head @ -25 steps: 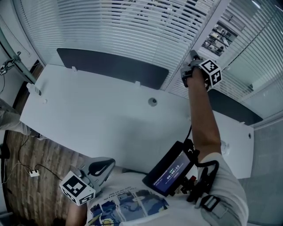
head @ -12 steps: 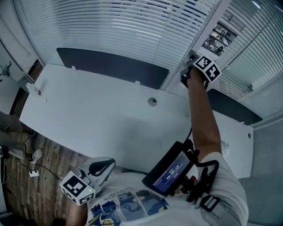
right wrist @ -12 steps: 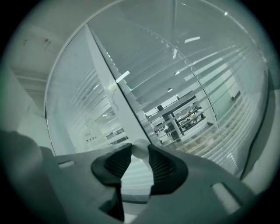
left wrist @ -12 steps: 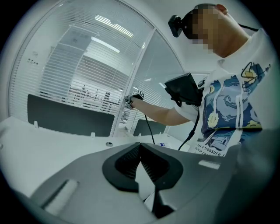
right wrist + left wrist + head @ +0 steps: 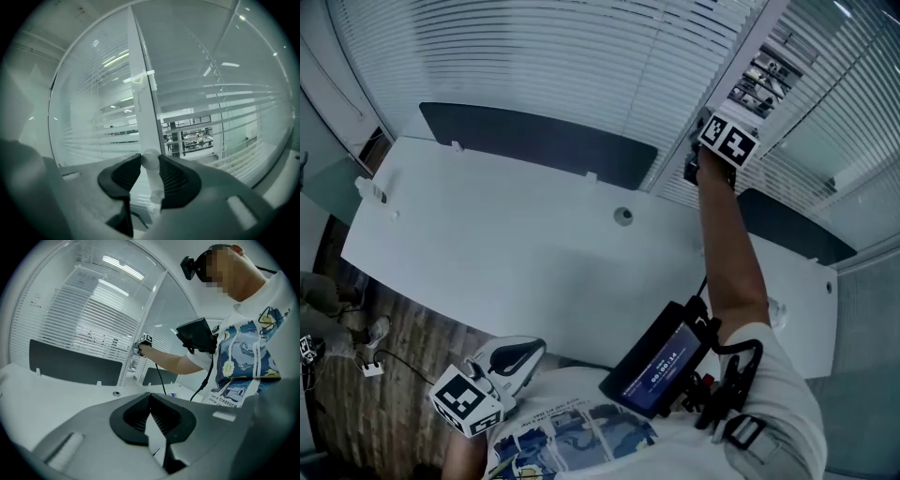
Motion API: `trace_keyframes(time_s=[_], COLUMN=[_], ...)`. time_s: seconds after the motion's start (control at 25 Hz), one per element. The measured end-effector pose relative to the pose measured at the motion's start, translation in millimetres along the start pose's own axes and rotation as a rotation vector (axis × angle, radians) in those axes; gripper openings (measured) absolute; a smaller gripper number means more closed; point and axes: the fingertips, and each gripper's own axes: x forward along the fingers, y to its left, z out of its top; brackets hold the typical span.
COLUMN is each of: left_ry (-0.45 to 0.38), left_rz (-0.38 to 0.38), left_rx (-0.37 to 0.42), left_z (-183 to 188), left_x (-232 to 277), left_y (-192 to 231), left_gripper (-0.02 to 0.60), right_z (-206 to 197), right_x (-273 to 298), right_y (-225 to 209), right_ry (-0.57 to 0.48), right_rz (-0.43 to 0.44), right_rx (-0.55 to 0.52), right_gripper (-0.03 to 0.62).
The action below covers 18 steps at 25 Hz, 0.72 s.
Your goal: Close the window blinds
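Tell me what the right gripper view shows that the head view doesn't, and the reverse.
Only the right gripper view: the right gripper closed on the white blind wand, a pad on each side. Only the head view: the white desk, the left gripper held low by the person's shirt, and a lit screen by the right arm. Both: the slatted blinds and the white window post.

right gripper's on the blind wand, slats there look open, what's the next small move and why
Probably roll the right gripper to twist the white tilt wand. Its fingers pinch the wand's top, and the blind slats beside it lie apart, with the building outside showing through the gaps.
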Motion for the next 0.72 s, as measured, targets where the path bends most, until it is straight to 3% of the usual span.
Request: trace_keyframes(time_s=[0.16,0.72], left_ry=[0.000,0.007], left_rz=[-0.002,-0.004], left_rx=[-0.001,0.007], left_z=[1,0], left_x=[0,0], left_y=[0,-1], left_gripper=[0.003,0.003], right_z=[2,5], right_x=[-1,-3], right_y=[2,19], right_ry=[0.003,-0.008], right_rz=[-0.021,-0.104], right_rx=[-0.077,-0.543], right_gripper=[0.126,0.126])
